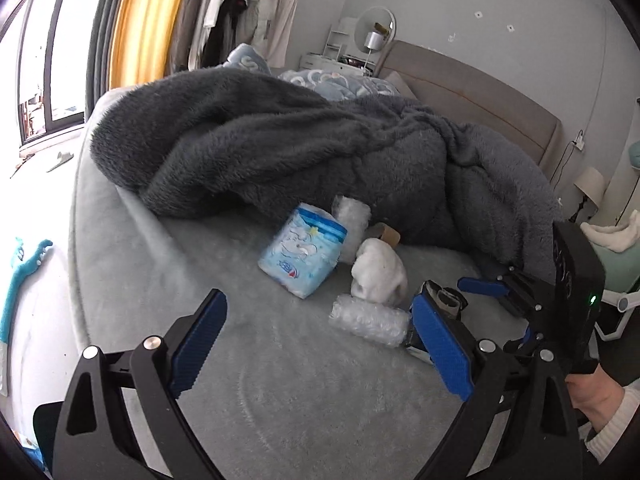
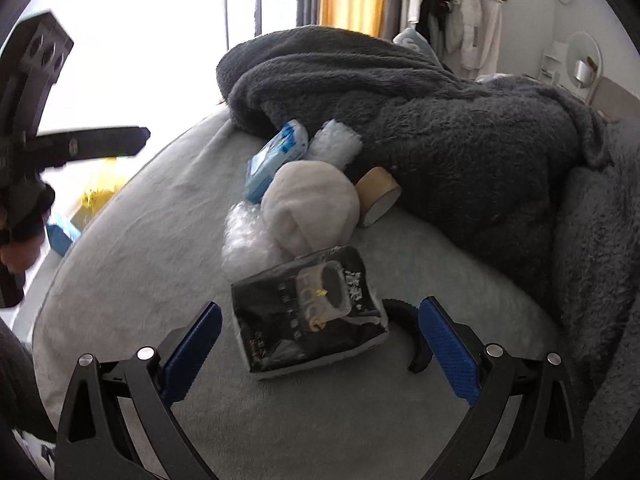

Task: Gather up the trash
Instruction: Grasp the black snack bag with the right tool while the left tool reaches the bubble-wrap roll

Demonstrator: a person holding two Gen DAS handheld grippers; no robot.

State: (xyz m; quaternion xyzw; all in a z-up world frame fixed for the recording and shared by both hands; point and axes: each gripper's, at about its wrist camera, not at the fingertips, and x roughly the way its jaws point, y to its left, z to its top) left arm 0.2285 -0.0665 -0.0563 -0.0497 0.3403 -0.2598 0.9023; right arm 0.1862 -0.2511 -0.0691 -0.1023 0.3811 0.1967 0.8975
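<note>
At lower left of the left wrist view, the left tool (image 1: 320, 340) gaped wide, gripping nothing. Mid-frame on the bed (image 2: 132, 248), the black packet (image 2: 308, 312) lay between the right tool (image 2: 320, 350)'s fully spread fingers, untouched.

Bed (image 2: 132, 248) carries a trash cluster at the foot of a heaped blanket (image 2: 460, 128). Tissue pack (image 2: 276, 152) leftmost against the blanket, bubble wrap roll (image 2: 336, 140) just right of it, tape roll (image 2: 378, 194) further right. Cloth wad (image 2: 312, 208) in front of them; snack packet (image 2: 308, 308) nearest, between the right tongs (image 2: 320, 340).
</note>
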